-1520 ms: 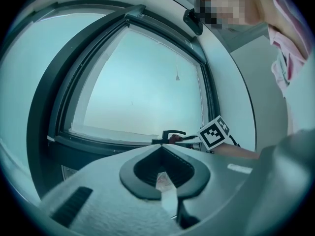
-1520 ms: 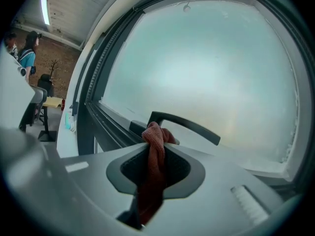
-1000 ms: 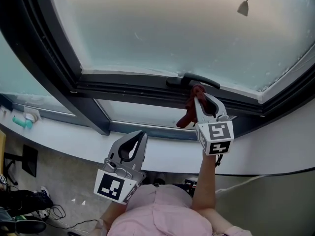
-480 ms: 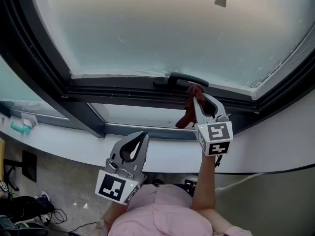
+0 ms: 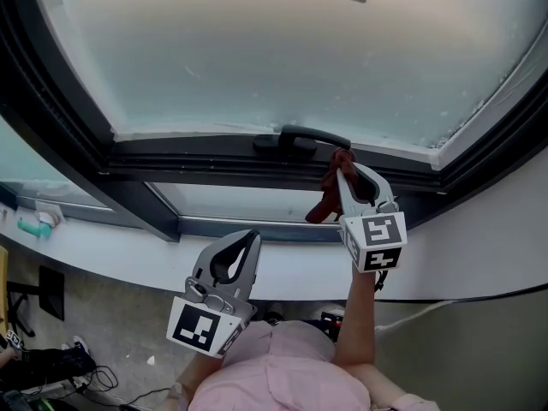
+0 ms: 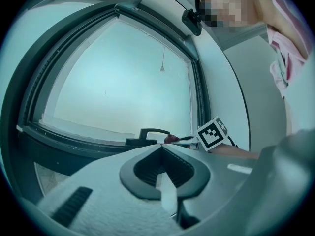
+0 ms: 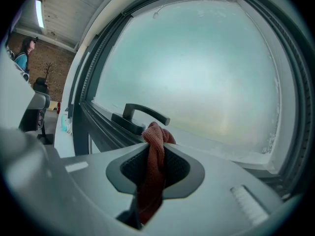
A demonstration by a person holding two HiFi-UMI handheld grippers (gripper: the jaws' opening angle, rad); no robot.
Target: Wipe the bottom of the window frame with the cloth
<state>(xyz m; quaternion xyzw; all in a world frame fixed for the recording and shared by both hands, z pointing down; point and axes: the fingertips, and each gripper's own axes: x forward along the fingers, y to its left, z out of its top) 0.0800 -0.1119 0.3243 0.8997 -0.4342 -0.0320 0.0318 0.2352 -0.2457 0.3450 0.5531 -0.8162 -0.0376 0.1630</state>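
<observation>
The right gripper [image 5: 345, 166] has its fingers clamped on the red cloth [image 5: 326, 188]. The cloth's bunched top sits at the bottom rail of the dark window frame [image 5: 197, 156], just right of the handle [image 5: 304, 136]. The left gripper [image 5: 249, 235], fingers together and holding nothing, hangs lower, near the white sill [image 5: 120, 248].

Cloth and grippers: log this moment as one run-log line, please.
right gripper: shut on cloth | cloth: tip at window frame bottom, beside handle | left gripper: shut, empty, held low
</observation>
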